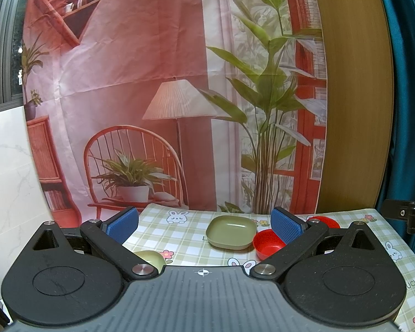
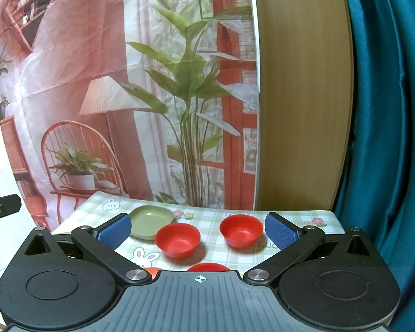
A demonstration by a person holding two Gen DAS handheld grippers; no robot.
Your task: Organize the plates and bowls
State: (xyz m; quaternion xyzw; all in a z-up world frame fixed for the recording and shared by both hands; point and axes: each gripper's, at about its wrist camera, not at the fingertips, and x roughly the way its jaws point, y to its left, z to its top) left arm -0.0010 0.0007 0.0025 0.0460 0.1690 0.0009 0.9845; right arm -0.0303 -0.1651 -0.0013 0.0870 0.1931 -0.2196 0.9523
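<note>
— Why are both grippers just hanging there above the bench [image 2: 290,221]?

— My guess is nothing has been picked yet. The left gripper [image 1: 204,225] has its blue pads spread wide with nothing between them, and the right gripper [image 2: 197,231] is the same — spread, empty, aimed over the dishes.

— Where are the dishes?

— Scattered singly, not stacked. From the right wrist view, a green square plate [image 2: 151,220] sits toward the back left, touching or just beside a red bowl [image 2: 177,240]. A second red bowl [image 2: 241,231] stands apart to the right. Two more reddish rims peek out at the gripper body's edge — a red one [image 2: 207,267] and an orange one [image 2: 152,270] — too hidden to say what they are.

— And the left side?

— A pale green dish [image 1: 151,258] lies close under the left gripper, mostly covered. Each gripper probably fronts its own share — like shapes likely get nested.

— Any writing?

— The checked cloth [image 1: 185,238] has rabbits and flowers, plus "LUCKY" partly readable near the right edge; no brand shows on the dishes.
</note>
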